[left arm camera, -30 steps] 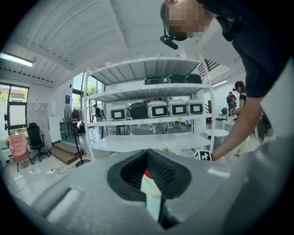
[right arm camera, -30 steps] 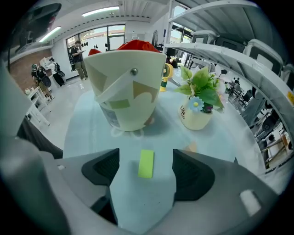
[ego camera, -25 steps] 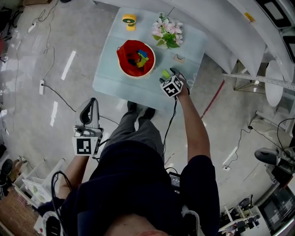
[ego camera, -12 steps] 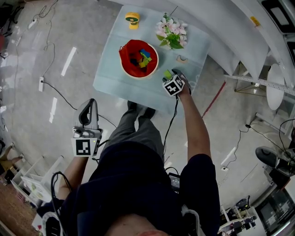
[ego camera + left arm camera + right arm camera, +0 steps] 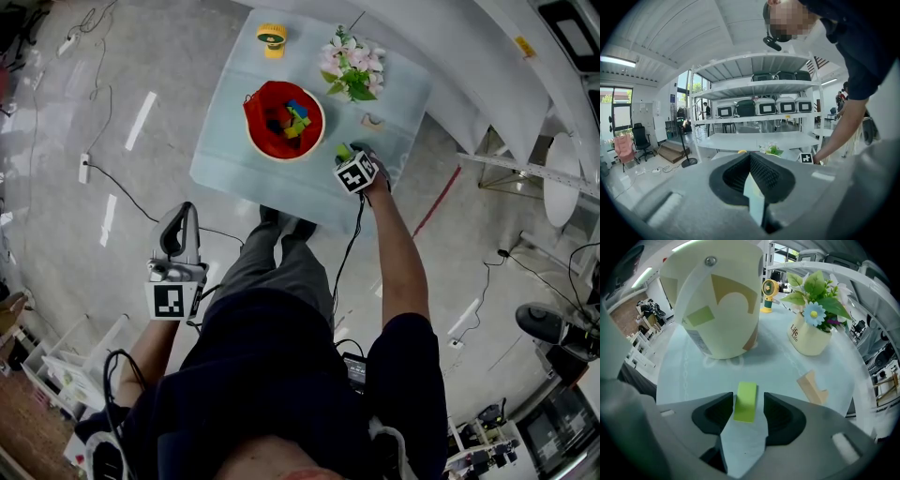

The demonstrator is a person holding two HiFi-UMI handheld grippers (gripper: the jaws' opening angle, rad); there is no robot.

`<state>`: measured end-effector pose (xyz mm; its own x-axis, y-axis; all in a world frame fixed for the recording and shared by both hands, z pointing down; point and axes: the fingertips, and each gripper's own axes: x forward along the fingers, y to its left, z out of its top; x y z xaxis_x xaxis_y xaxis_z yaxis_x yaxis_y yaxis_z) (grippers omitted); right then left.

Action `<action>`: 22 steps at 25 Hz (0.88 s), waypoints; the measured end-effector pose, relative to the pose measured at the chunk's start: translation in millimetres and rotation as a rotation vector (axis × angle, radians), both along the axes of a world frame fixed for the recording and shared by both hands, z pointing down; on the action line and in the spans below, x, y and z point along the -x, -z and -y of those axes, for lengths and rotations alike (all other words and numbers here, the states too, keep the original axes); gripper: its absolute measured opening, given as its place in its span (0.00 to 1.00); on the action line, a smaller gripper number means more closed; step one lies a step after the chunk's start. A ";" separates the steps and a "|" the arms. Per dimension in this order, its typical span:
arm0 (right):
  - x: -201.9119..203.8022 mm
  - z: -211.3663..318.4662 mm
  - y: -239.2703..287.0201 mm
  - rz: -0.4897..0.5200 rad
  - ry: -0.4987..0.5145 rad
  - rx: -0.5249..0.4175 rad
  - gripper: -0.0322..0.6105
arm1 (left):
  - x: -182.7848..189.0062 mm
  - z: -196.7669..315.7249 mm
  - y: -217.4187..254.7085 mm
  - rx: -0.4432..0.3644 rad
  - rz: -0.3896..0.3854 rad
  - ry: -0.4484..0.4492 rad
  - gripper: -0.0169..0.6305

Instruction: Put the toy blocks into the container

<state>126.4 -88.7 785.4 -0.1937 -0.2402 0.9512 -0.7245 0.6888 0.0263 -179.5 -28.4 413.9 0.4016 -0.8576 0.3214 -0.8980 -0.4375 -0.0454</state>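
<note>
A lime-green flat block (image 5: 745,401) lies on the pale blue table (image 5: 230,164), just right of the container. The container is a bowl, red inside (image 5: 284,122) and cream outside (image 5: 717,301), with several coloured blocks in it. My right gripper (image 5: 747,405) points steeply down over the green block (image 5: 342,150). Its jaws have just been closing and stand on either side of the block, with a thin gap still on the right side. A notched wooden block (image 5: 812,387) lies further right. My left gripper (image 5: 180,230) hangs off the table at my left side, jaws together and empty.
A potted flower bunch (image 5: 349,70) stands behind the wooden block (image 5: 371,120), and a small yellow fan (image 5: 273,39) stands at the table's far edge. The table's near edge is close under my right hand. Cables run over the floor at the left.
My right gripper has sunk onto the green block and its jaws have narrowed around it. The left gripper has stayed where it was.
</note>
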 end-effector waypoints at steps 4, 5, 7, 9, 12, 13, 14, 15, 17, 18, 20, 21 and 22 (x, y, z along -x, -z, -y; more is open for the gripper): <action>3.0 1.4 0.3 0.011 -0.005 0.011 0.37 | 1.3 -0.4 -3.1 0.001 0.012 -0.004 0.03; 3.5 1.3 0.2 0.014 -0.007 0.014 0.36 | 1.7 -1.1 -4.6 0.000 0.018 -0.007 0.03; 2.8 1.5 -0.9 0.014 -0.008 0.013 0.33 | 1.8 -1.6 -6.5 -0.001 0.022 -0.008 0.03; 2.6 2.2 -1.3 0.016 -0.006 0.010 0.32 | 1.8 -1.2 -7.1 0.001 0.020 -0.003 0.03; 4.6 0.8 -1.7 0.020 -0.004 0.018 0.29 | -0.6 1.1 -4.5 0.010 0.006 0.008 0.03; 5.1 0.4 -1.7 0.023 -0.008 0.022 0.27 | -0.2 0.7 -5.0 0.010 0.008 0.006 0.03; 5.3 0.2 -1.7 0.026 -0.012 0.025 0.27 | 0.6 0.1 -5.8 0.010 0.011 0.005 0.03; 5.3 0.1 -1.8 0.029 -0.016 0.028 0.27 | 1.1 -0.2 -6.4 0.010 0.011 0.005 0.03; 5.0 0.3 -1.9 0.031 -0.017 0.034 0.26 | 1.5 -0.4 -7.2 0.010 0.014 0.006 0.03; 4.8 0.7 -1.9 0.031 -0.017 0.036 0.26 | 1.4 -0.5 -7.7 0.009 0.017 0.004 0.03; 4.9 1.4 -1.7 0.030 -0.016 0.040 0.25 | -0.1 0.0 -6.9 0.012 0.010 0.008 0.03; 5.2 1.3 -1.5 0.029 -0.014 0.040 0.25 | -0.8 0.3 -6.3 0.013 0.006 0.011 0.03; 5.4 1.0 -1.4 0.028 -0.012 0.038 0.25 | -1.3 0.6 -5.7 0.012 0.002 0.013 0.03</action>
